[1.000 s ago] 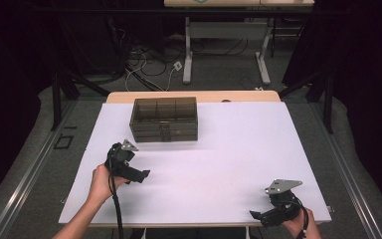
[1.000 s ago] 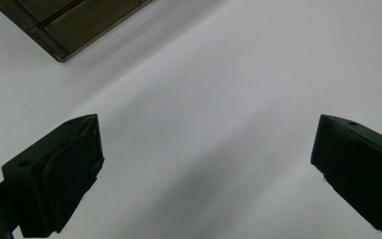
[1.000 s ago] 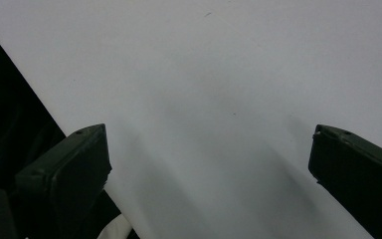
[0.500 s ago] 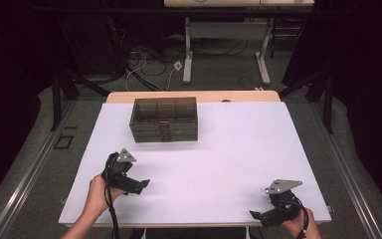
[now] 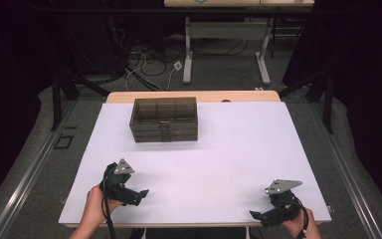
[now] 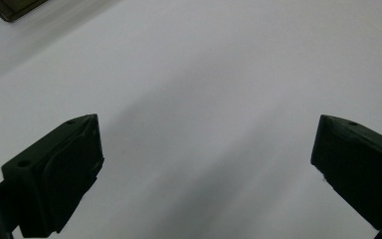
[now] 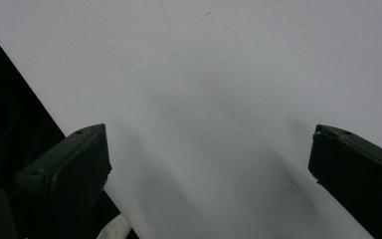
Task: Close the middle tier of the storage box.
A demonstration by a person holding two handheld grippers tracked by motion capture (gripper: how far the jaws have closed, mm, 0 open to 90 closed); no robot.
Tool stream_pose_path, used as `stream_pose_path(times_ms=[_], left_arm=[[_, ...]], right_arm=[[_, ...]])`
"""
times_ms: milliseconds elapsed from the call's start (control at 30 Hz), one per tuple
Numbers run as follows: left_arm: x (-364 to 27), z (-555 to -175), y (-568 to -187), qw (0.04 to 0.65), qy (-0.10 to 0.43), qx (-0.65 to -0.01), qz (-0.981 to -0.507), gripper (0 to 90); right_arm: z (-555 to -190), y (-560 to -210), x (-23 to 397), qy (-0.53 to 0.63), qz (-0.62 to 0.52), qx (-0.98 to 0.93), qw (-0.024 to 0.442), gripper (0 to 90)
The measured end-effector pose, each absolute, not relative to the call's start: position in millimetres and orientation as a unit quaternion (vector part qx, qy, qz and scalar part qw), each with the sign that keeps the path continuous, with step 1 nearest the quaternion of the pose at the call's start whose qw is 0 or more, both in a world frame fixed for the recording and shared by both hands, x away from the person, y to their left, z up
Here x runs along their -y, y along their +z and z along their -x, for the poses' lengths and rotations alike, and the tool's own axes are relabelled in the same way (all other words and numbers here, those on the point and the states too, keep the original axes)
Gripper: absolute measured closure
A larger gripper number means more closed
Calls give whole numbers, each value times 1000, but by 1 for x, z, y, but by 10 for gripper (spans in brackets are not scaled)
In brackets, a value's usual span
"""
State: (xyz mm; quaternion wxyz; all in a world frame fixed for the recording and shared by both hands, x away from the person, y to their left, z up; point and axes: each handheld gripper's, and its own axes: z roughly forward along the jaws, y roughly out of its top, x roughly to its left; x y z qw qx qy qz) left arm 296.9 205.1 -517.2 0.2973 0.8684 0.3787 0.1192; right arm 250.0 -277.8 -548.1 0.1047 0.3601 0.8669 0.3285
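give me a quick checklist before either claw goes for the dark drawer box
1. Left claw open: ok, the left gripper view shows its jaws wide apart with nothing between them.
2. Right claw open: ok, jaws spread and holding nothing in the right gripper view.
3. Path to the drawer box: ok, bare white table lies between it and both claws.
4. Box upright and square on the table: ok, it sits flat near the far edge.
5. Drawers shut: cannot tell for certain, though the front looks flush in the high view.
6. Right claw over the table: not ok, it sits at the near edge.
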Motion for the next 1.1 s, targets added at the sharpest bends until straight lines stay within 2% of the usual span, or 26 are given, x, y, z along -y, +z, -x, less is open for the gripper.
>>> stream_pose_path(times_ms=[1100], left_arm=[[-215, -271, -541, 302, 109, -382, -867, 0]], right_arm=[[-250, -549, 277, 326, -361, -868, 104, 22]])
